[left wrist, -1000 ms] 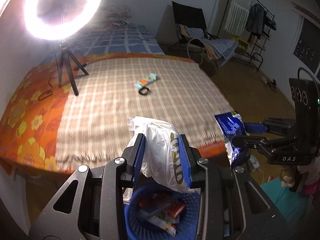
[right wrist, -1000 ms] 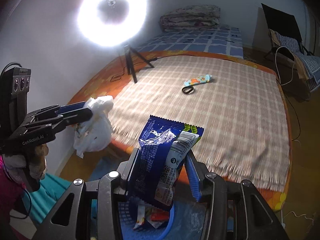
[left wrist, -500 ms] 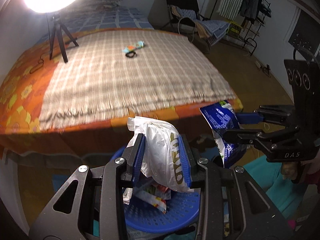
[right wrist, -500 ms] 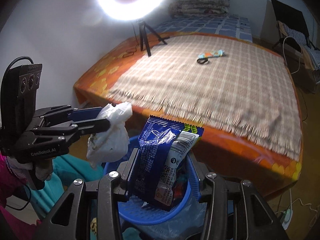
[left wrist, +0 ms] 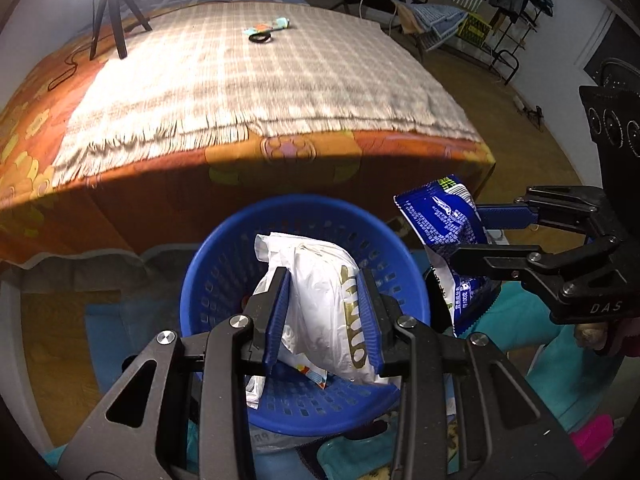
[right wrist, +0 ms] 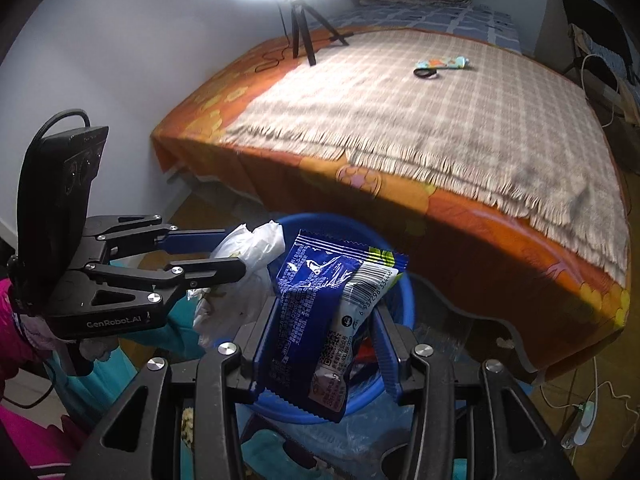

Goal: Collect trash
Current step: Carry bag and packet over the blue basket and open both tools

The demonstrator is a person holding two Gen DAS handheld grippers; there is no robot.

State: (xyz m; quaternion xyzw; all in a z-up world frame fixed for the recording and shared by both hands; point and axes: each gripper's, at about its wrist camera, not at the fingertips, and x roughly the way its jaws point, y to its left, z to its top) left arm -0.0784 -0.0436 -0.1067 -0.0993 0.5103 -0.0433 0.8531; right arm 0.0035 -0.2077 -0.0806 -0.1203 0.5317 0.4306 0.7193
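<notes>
Left wrist: plaid blanket [left wrist: 256, 80], orange bedspread [left wrist: 280, 168]

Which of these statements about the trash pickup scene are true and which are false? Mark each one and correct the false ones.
1. The left gripper is clamped on a white plastic bag. True.
2. The right gripper is empty. False: it is clamped on a blue snack wrapper.
3. The blue basket stands on the bed. False: it sits on the floor beside the bed.
4. A small colourful packet and a dark ring lie on the checked blanket. True.
5. The basket is empty. False: some wrappers already lie inside it.
</notes>
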